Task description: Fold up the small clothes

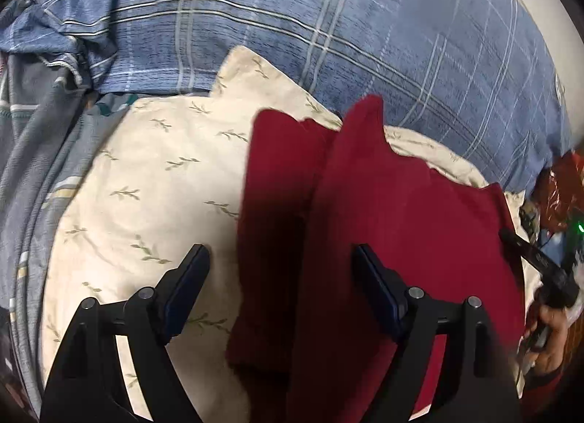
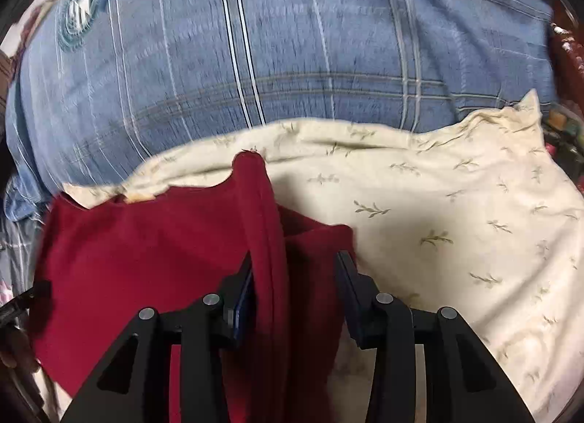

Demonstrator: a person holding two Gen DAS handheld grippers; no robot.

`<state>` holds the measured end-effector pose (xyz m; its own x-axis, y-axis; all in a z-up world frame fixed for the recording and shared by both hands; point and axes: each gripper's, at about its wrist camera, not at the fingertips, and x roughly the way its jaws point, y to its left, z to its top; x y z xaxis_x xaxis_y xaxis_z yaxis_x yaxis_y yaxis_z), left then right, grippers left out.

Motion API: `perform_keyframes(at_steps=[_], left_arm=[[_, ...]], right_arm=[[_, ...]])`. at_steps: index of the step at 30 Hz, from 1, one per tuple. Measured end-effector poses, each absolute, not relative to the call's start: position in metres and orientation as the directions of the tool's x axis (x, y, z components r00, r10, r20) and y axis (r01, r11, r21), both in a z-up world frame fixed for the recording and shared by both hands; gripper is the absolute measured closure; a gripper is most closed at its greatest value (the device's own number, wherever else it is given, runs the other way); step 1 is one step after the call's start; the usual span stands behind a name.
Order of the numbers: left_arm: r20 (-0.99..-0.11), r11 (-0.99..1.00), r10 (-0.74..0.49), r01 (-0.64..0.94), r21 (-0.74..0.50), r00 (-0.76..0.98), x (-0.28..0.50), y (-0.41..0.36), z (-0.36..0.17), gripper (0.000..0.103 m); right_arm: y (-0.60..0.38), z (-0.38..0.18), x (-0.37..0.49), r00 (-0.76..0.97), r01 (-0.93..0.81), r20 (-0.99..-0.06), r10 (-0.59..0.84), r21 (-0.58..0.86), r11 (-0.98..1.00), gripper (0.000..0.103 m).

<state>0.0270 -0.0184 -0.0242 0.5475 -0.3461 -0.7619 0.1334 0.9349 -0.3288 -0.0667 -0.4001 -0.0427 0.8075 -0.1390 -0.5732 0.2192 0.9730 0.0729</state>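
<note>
A dark red garment (image 1: 394,211) lies on a cream leaf-print cloth (image 1: 153,182), with one raised fold running away from me. My left gripper (image 1: 281,258) is open above the garment's left part, its right finger over the red cloth. In the right wrist view the same red garment (image 2: 153,240) lies at the left on the cream cloth (image 2: 456,211). My right gripper (image 2: 295,262) is open, and a ridge of red cloth runs between its fingers, brushing the left one. The other gripper's tip (image 1: 529,258) shows at the far right of the left wrist view.
A blue plaid bedspread (image 1: 328,28) covers the bed behind the cream cloth; it also shows in the right wrist view (image 2: 292,39). Bunched grey-blue bedding (image 1: 43,101) lies at the left. Reddish clutter (image 1: 562,189) sits at the right edge.
</note>
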Motion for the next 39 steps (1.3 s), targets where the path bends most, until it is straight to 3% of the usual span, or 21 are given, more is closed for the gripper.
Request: perform_keyframes(at_steps=[5,7,10,13,16,19,24,26,28,30,34,38,39], left_arm=[[-0.744,0.94,-0.326,0.115,-0.321,0.584,0.012,0.003,-0.012,0.022],[-0.74,0.935,-0.339,0.117,-0.336,0.581,0.001,0.012,-0.01,0.022],[-0.748,0.931,-0.346,0.108,-0.349,0.567,-0.021,0.02,-0.01,0.022],[-0.754,0.914,-0.383,0.102,-0.392,0.534,-0.04,0.025,-0.017,0.022],[-0.752,0.914,-0.384,0.102,-0.394,0.536,-0.055,0.026,-0.026,0.022],[-0.766,0.917,-0.385,0.12,-0.38,0.515,-0.055,0.02,-0.036,0.022],[-0.775,0.931,-0.36,0.141,-0.337,0.52,-0.049,0.016,-0.042,0.022],[-0.775,0.93,-0.364,0.154,-0.334,0.516,-0.048,0.016,-0.042,0.022],[-0.772,0.922,-0.381,0.151,-0.356,0.509,-0.047,0.019,-0.041,0.022],[-0.765,0.914,-0.399,0.148,-0.378,0.505,-0.046,0.026,-0.039,0.022],[-0.731,0.912,-0.395,0.14,-0.386,0.556,-0.046,0.036,-0.028,0.022],[-0.698,0.905,-0.405,0.149,-0.399,0.59,-0.047,0.038,-0.021,0.022],[-0.695,0.909,-0.399,0.155,-0.388,0.599,-0.048,0.036,-0.02,0.022]], right_arm=[[-0.359,-0.02,-0.11,0.863,0.148,-0.493,-0.113,0.031,0.989,0.055],[-0.35,-0.038,-0.108,0.833,0.107,-0.549,-0.064,0.047,0.993,0.055],[-0.352,-0.075,-0.087,0.731,0.151,-0.672,-0.12,-0.012,0.988,0.058],[-0.323,-0.049,-0.096,0.776,0.146,-0.612,-0.154,-0.064,0.987,0.053],[-0.269,-0.015,-0.086,0.825,-0.03,-0.564,0.037,0.021,0.999,0.042],[-0.218,-0.006,-0.046,0.783,-0.179,-0.586,0.208,0.107,0.978,0.04],[-0.145,-0.011,0.03,0.732,-0.259,-0.625,0.27,0.112,0.959,0.04],[-0.124,-0.027,0.051,0.694,-0.27,-0.678,0.243,0.068,0.96,0.045],[-0.115,-0.046,0.069,0.653,-0.241,-0.741,0.156,-0.008,0.97,0.087],[-0.118,-0.044,0.067,0.668,-0.248,-0.72,0.189,0.025,0.969,0.094],[-0.115,-0.03,0.055,0.694,-0.291,-0.668,0.268,0.08,0.953,0.096],[-0.103,-0.049,0.065,0.685,-0.292,-0.687,0.242,0.046,0.955,0.095],[-0.103,-0.053,0.067,0.682,-0.293,-0.693,0.234,0.035,0.955,0.089]])
